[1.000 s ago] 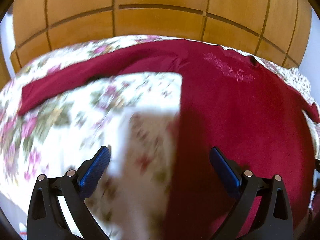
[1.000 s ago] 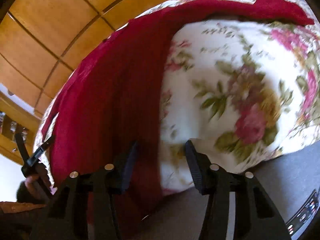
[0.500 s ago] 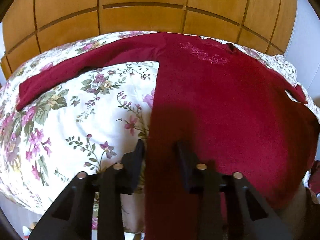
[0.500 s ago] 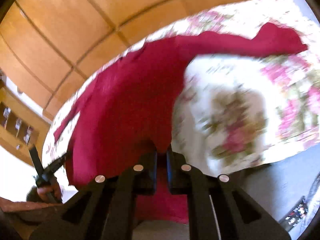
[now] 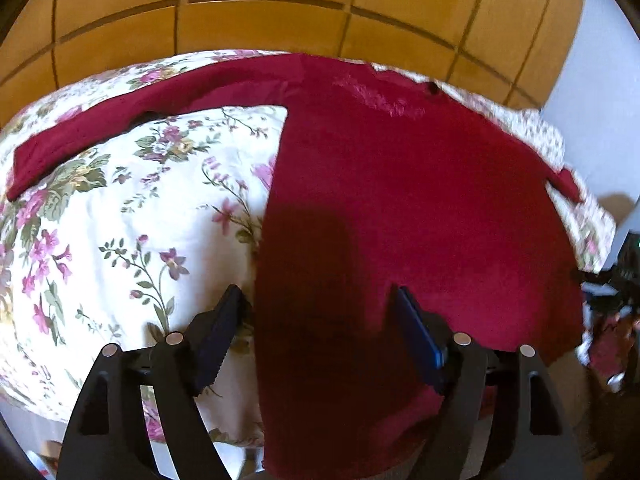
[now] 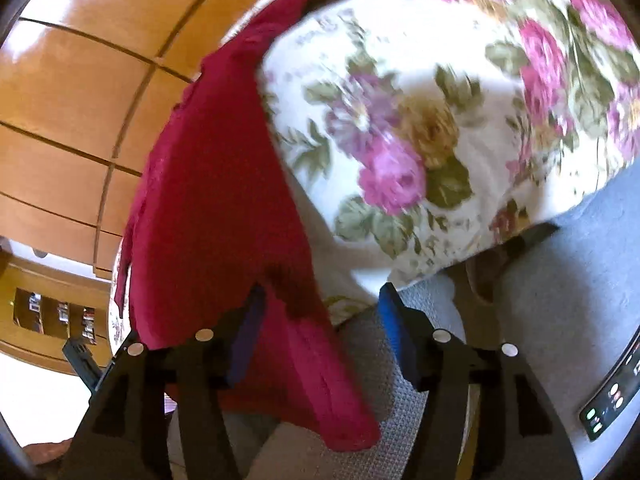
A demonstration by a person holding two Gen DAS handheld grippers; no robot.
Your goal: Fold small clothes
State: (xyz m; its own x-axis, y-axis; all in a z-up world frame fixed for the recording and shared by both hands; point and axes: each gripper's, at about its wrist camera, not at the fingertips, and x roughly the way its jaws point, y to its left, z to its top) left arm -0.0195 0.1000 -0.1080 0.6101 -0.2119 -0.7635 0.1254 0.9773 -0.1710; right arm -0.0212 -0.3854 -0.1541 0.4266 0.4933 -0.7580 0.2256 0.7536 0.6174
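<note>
1. Both jaws have just been opening: left hand-held gripper (image 5: pixel 320 336) and right hand-held gripper (image 6: pixel 320 332) each straddle the hem, seemingly gripping nothing.
2. The red top (image 5: pixel 400 208) lies flat, spanning the bed (image 5: pixel 120 220) from near edge to far edge, sleeves unfolded; folding remains.

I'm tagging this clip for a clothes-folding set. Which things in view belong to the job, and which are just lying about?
Belonging to the job:
- dark red long-sleeved knit top, spread on the bed, hem hanging over the edge
- left gripper, jaws apart
- right gripper, jaws apart

Just lying about:
- white floral bedspread
- orange wooden panelled headboard
- grey carpet
- black remote control
</note>
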